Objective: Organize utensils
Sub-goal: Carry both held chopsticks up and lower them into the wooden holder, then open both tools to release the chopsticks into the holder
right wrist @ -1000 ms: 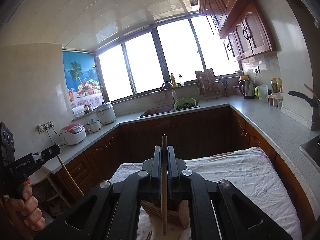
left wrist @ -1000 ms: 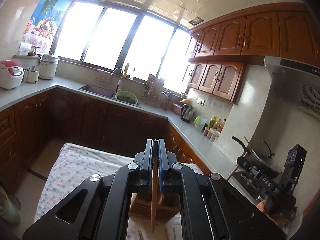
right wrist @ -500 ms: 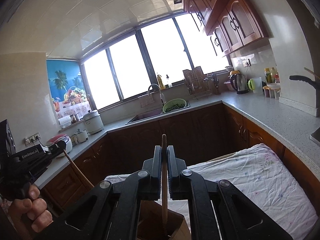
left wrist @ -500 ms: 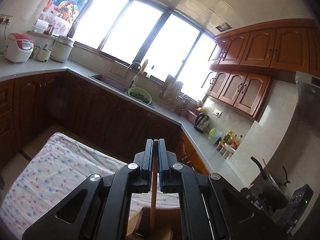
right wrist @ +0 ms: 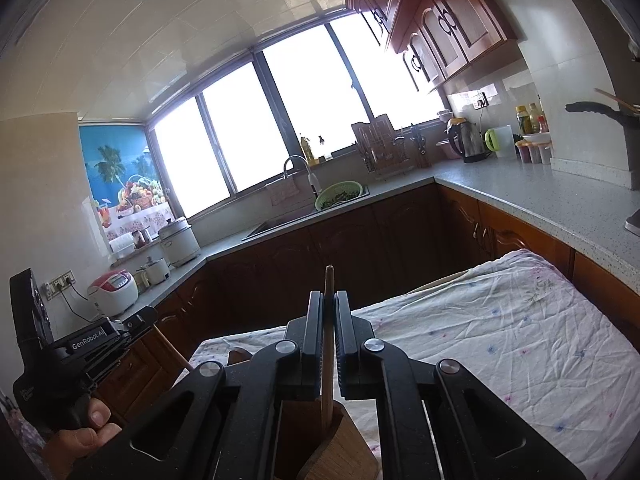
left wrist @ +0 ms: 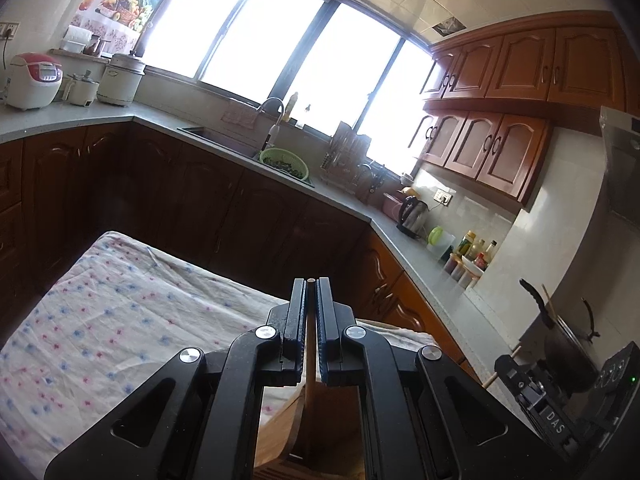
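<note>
Left wrist view shows the left gripper point(left wrist: 311, 292) clamped on a wooden chopstick point(left wrist: 309, 376); the right gripper point(right wrist: 329, 308) likewise grips another chopstick point(right wrist: 329, 344).

You've got matt black plastic on the left gripper point(left wrist: 311, 292) with shiny metal pivot bolts; the chopstick point(right wrist: 328, 344) and utensil holder point(right wrist: 340, 454) look like smooth bare wood. Tablecloth point(right wrist: 500, 320) is wrinkled printed cloth, countertop point(right wrist: 540, 196) speckled polished stone, cabinets point(left wrist: 520, 68) glossy varnished wood.
</note>
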Demonstrator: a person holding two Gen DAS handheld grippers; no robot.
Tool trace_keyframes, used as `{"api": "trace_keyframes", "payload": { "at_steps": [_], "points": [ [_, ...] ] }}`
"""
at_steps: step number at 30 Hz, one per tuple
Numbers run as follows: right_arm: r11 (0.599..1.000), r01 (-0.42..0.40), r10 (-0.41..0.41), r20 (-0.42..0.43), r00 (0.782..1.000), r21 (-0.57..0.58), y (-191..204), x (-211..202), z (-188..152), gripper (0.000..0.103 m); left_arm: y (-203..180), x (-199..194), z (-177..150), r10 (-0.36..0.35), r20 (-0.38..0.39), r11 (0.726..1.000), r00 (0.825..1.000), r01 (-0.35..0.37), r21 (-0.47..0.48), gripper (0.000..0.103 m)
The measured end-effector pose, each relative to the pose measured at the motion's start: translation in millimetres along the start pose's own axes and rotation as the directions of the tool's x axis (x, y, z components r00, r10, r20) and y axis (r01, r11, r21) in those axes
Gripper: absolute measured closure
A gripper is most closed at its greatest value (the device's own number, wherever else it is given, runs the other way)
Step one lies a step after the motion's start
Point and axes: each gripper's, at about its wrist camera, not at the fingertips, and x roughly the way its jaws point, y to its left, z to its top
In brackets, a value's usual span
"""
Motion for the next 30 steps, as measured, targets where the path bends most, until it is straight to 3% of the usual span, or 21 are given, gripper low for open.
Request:
{"api": "trace_keyframes", "payload": {
  "at_steps": [5, 7, 9, 10, 11, 12, 13, 15, 18, 22, 30],
  "points": [
    [1.000, 0.007, -0.007, -0.036, 0.999, 0.000, 0, 5, 2, 0.093, 3, 2, 3, 0.005, -0.038, 1.000, 0.999, -0.005, -0.011, 0.098],
    [1.000, 0.006, -0.005, -0.051, 0.999, 0.017, -3, 7, 1, 0.093, 5, 2, 4, 0.007, -0.057, 1.000, 0.998, -0.008, -0.024, 0.092],
    [1.000, -0.001, 0.003, -0.063, 0.998, 0.031, -5, 6, 0, 0.089, 6, -4, 5, 0.012, -0.052, 0.999, 0.999, -0.013, -0.031, 0.061],
    [0.999, -0.001, 0.003, -0.068, 0.998, 0.037, -5, 4, 1, 0.076, 6, -10, 5, 0.018, -0.043, 0.999, 0.999, -0.019, -0.033, 0.053],
    [0.999, -0.008, 0.011, -0.067, 0.998, 0.044, -6, 2, 1, 0.064, 6, -15, 5, 0.031, -0.040, 0.999, 0.999, -0.033, -0.035, 0.034],
    [0.999, -0.017, 0.020, -0.061, 0.998, 0.049, -6, -2, 2, 0.040, 7, -21, 4, 0.039, -0.032, 0.998, 0.999, -0.040, -0.041, 0.022],
    [0.999, -0.019, 0.021, -0.050, 0.999, 0.049, -6, -6, 2, 0.029, 9, -28, 3, 0.042, -0.019, 0.998, 0.999, -0.043, -0.046, 0.020],
    [0.999, -0.011, 0.012, -0.036, 0.999, 0.038, -4, -16, 3, 0.027, 11, -39, 1, 0.066, -0.021, 0.997, 0.998, -0.066, -0.046, 0.011],
    [0.999, -0.021, 0.023, -0.043, 0.999, 0.050, -5, -26, 5, 0.011, 17, -57, -5, 0.073, -0.031, 0.995, 0.997, -0.074, -0.060, 0.008],
    [0.998, -0.028, 0.030, -0.057, 0.998, 0.052, -4, -42, 3, 0.003, 22, -80, -13, 0.093, -0.054, 0.994, 0.994, -0.096, -0.060, 0.005],
    [1.000, -0.031, 0.031, -0.098, 0.995, 0.003, 4, -84, -16, 0.002, 21, -123, -37, 0.139, -0.107, 0.990, 0.984, -0.141, -0.012, 0.001]
  ]
}}
